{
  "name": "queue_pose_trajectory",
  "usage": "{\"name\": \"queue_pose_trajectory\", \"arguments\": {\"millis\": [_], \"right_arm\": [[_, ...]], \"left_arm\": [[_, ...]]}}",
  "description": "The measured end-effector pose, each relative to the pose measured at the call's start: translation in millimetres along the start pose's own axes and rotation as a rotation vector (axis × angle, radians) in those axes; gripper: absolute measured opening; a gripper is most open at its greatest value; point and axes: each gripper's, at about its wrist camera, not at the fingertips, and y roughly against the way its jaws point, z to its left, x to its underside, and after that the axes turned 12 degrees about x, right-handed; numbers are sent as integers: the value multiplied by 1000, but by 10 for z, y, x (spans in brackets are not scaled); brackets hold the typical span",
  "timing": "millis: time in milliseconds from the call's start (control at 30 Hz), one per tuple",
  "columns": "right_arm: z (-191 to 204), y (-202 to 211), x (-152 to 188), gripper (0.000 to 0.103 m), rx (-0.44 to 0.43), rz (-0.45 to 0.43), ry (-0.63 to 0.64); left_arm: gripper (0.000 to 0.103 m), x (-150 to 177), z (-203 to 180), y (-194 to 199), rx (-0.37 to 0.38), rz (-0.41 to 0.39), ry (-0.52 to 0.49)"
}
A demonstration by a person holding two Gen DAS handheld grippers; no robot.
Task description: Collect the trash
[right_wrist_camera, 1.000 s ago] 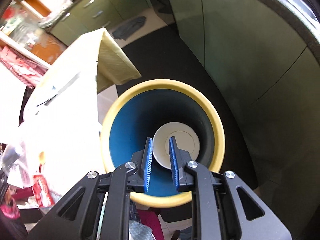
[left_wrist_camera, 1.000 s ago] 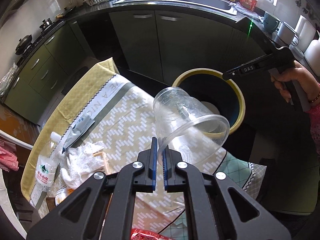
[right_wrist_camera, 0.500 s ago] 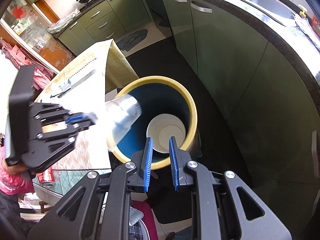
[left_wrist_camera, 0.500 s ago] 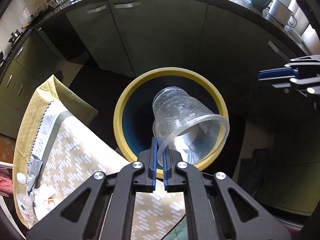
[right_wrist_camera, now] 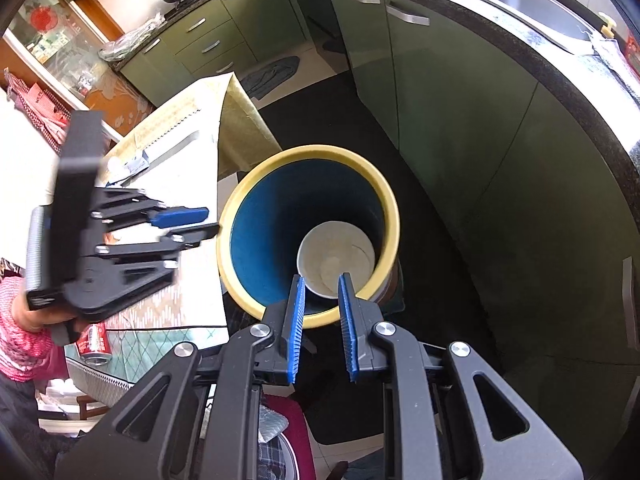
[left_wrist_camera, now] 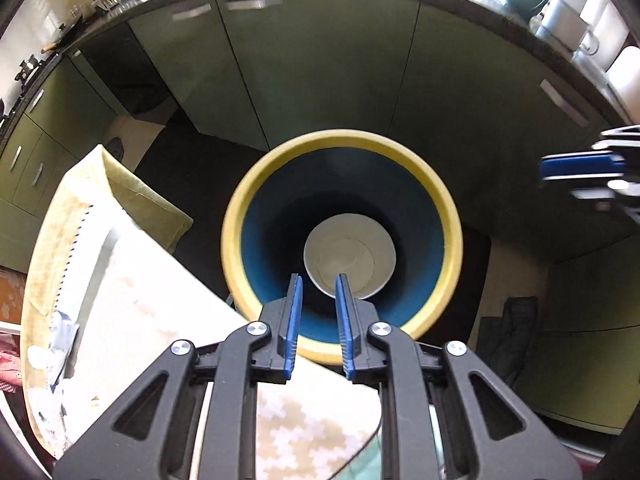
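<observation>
A trash bin with a yellow rim (left_wrist_camera: 340, 140) and blue inside stands on the floor beside the table; it also shows in the right wrist view (right_wrist_camera: 308, 152). A white round item (left_wrist_camera: 350, 256) lies at its bottom, also seen in the right wrist view (right_wrist_camera: 336, 258). My left gripper (left_wrist_camera: 318, 324) is open and empty, held above the bin's near rim; it shows in the right wrist view (right_wrist_camera: 188, 222) at the bin's left rim. My right gripper (right_wrist_camera: 320, 328) is open and empty above the bin's near edge. The clear plastic cup is not visible.
The table with a patterned yellow cloth (left_wrist_camera: 132, 300) lies left of the bin, with crumpled wrappers (left_wrist_camera: 56, 340) at its far left. A red can (right_wrist_camera: 94, 346) lies on the table's near corner. Green cabinets (left_wrist_camera: 320, 72) stand behind the bin.
My left gripper opened and the clear cup it held is gone from view. Both grippers stayed over the bin; the right one pulled back a little.
</observation>
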Motion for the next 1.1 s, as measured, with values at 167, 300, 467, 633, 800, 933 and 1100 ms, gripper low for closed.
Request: {"name": "queue_pose_trajectory", "arguments": {"millis": [167, 300, 467, 633, 800, 933, 1100], "right_arm": [[240, -129, -104, 18, -43, 28, 52], [720, -254, -257, 19, -79, 47, 154], [1652, -380, -355, 26, -160, 65, 345], [2612, -529, -350, 32, -235, 111, 511], [3502, -688, -199, 36, -249, 144, 706], [3970, -750, -68, 58, -236, 130, 843], [4313, -862, -24, 67, -159, 96, 937]], "left_arm": [[33, 424, 194, 909, -4, -120, 51], [33, 928, 471, 1582, -54, -197, 130], [37, 1564, 823, 2195, -121, -276, 255], [41, 2130, 1076, 2409, -157, -303, 370], [41, 2616, 1222, 2442, -151, -294, 445], [41, 2830, 1290, 2503, -163, -310, 469], [41, 3022, 1355, 2570, -171, -329, 492]]}}
